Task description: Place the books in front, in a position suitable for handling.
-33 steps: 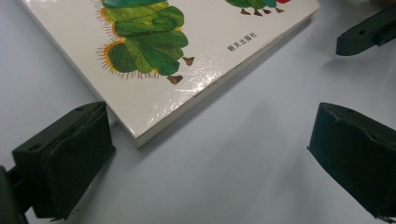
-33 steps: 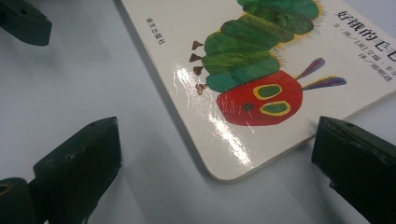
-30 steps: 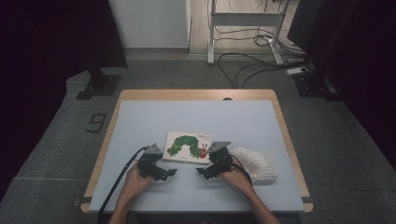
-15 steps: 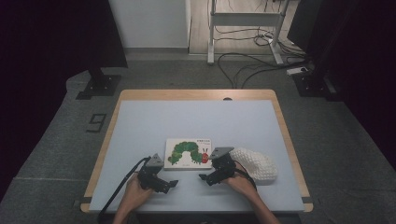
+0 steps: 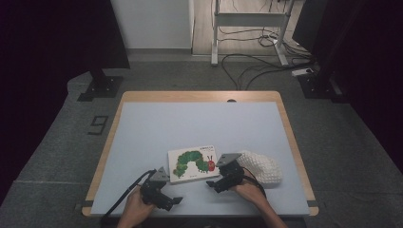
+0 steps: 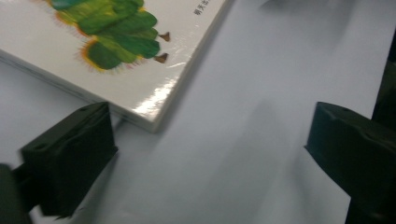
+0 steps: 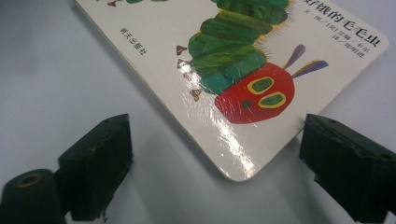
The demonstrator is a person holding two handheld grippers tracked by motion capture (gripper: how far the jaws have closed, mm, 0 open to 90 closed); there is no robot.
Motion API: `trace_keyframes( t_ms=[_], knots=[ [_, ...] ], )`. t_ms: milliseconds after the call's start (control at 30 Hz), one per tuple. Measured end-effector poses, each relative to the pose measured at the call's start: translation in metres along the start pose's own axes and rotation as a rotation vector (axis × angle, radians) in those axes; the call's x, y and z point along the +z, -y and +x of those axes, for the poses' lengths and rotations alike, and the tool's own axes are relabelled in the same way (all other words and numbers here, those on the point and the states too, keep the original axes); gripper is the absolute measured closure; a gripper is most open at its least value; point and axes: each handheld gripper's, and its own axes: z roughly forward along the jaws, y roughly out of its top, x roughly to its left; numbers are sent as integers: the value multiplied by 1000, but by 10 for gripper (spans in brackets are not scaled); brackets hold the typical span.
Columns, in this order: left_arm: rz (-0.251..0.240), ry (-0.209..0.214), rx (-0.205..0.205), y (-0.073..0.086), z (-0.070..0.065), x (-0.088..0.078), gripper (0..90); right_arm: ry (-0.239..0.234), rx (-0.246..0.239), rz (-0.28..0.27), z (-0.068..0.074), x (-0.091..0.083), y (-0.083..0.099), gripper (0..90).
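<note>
Left gripper [image 5: 172,201] pulled back toward lower left off the book [image 5: 194,164], jaws apart, empty. Right gripper [image 5: 212,183], lower centre, jaws just narrowing, apart around book's corner, not clamped.

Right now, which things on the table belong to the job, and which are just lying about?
In the job:
- glossy white picture book with a green caterpillar
- left gripper, jaws open beside the book's corner
- right gripper, jaws open around the book's near corner

Lying about:
- white knitted hat
- pale blue table
</note>
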Motion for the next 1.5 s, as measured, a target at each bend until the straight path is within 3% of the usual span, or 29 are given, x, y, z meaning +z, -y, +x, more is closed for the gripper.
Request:
trace_keyframes(
  t_ms=[100,133,233,267,300,400,600,833,1067,1500],
  knots=[
    [-9,-41,-5,-1,9,-7,35,-9,4,-16,-1,-2,0,127],
    [-11,-88,-5,-1,20,-13,30,-10,14,-19,-2,-4,0,125],
    [-3,-186,4,0,35,-19,0,1,24,-17,-6,-2,-3,108],
    [-3,-186,4,0,35,-19,0,1,24,-17,-6,-2,-3,108],
    [-4,-205,-11,1,45,-21,0,0,39,-20,-9,-1,-5,63],
    [-8,-234,-20,2,55,-20,0,0,60,-28,-12,0,-9,0],
    [18,-184,-11,3,64,-3,0,10,92,-36,-23,5,-18,0],
    [2,-181,-1,2,59,0,0,12,120,-18,-32,14,-23,0],
    [4,-150,47,-6,39,12,11,-2,162,-2,-43,22,-26,0],
    [0,-121,75,-3,30,10,49,-29,129,-5,-45,26,-29,0]
  ],
)
